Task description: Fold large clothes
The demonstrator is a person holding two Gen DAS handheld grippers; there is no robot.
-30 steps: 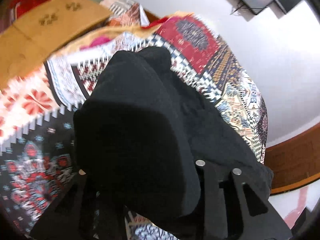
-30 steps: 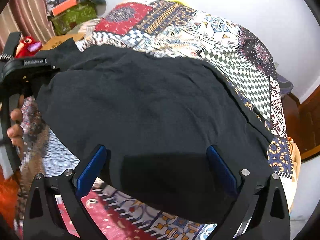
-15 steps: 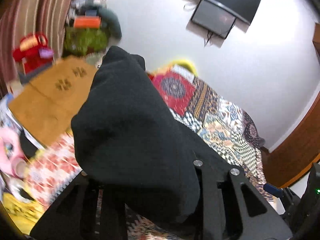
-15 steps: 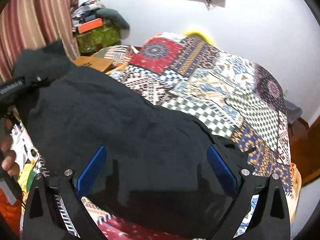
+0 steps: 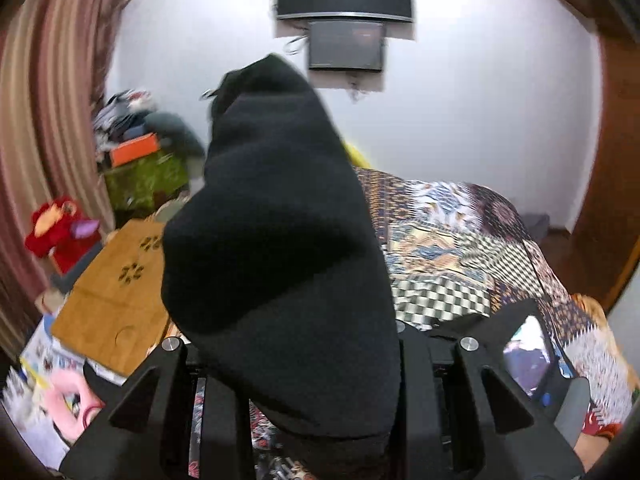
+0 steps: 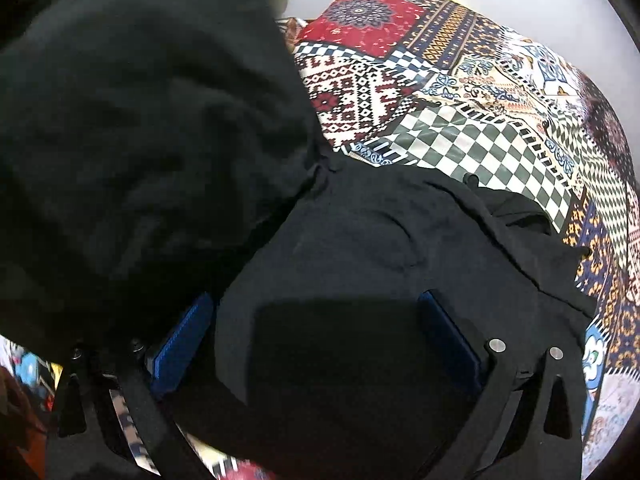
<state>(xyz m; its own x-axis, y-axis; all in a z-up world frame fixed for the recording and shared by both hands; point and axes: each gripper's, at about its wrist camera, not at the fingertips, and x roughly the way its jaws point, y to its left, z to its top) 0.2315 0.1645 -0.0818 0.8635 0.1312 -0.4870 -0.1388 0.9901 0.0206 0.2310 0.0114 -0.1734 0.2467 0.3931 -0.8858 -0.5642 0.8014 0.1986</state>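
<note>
A large black garment [image 6: 380,248] lies partly on the patterned bedspread [image 6: 460,80]. My left gripper [image 5: 296,360] is shut on a bunched fold of the black garment [image 5: 280,220] and holds it high, so the cloth hides its fingertips. In the right wrist view that lifted fold [image 6: 140,120] hangs over the rest at the left. My right gripper [image 6: 320,332] has its blue pads [image 6: 448,336] wide apart over the garment's near edge, with cloth lying between them. The right gripper's body shows at the lower right of the left wrist view [image 5: 532,360].
A wooden board [image 5: 116,292] and a red toy [image 5: 60,228] lie left of the bed. A green box with clutter [image 5: 144,176] stands by the striped curtain [image 5: 44,100]. A screen [image 5: 346,46] hangs on the white wall. A wooden door frame [image 5: 616,160] is at right.
My left gripper has lifted its bunch of black cloth up and swung it toward the right gripper, so the fold now drapes over the rest. The right gripper stayed open at the near edge.
</note>
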